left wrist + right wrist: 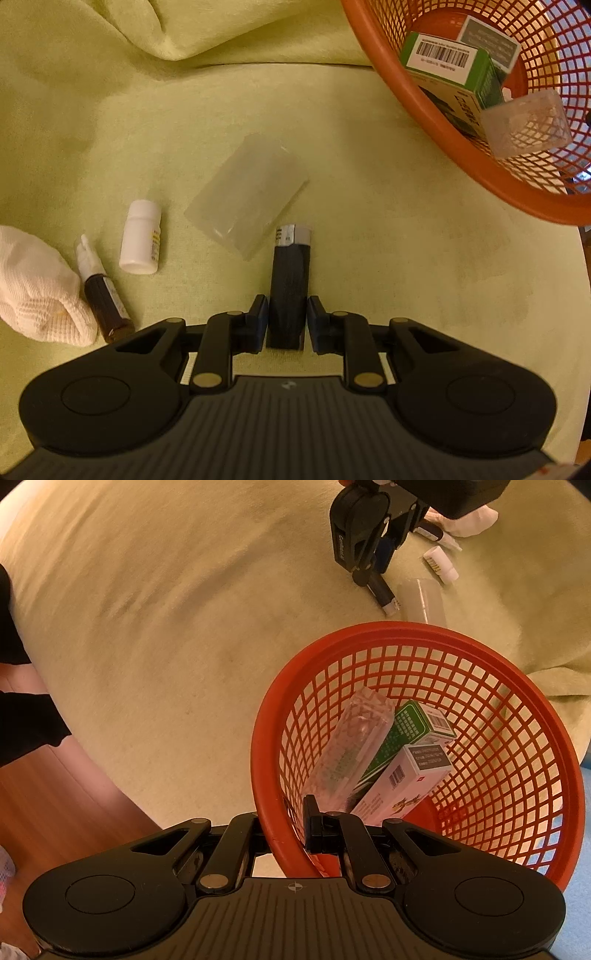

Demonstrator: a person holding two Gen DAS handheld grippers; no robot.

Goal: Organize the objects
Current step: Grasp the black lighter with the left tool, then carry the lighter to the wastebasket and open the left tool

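The left gripper [287, 317] points steeply down at a bench covered in a pale green cloth [388, 258], and its jaws are closed on the lower body of a black lighter [289, 284] with a silver metal top, which lies on the cloth with its top pointing away from the gripper. Just past the lighter's top lies a flat, clear plastic case [247, 192], set at an angle and nearly touching it. To the left lie a small white pill bottle [141, 236] on its side, then a dark brown dropper bottle with a white nozzle [101, 291], which rests against a white knitted cloth bundle [35, 284] at the edge of the view. An orange mesh basket [476, 166] sits at the upper right, well apart from the lighter. The right gripper [284, 830] has its jaws clamped on the near rim of that basket, 1 finger [314, 827] inside the wall and the other outside it. Inside the basket lean 3 things: a clear plastic box with small white pieces in it [351, 753], a green and white carton [410, 727], and a pink and white carton with a barcode [402, 779]. A person's dark sleeve [26, 720] shows at the left edge of the right wrist view, above a wooden floor [74, 812].
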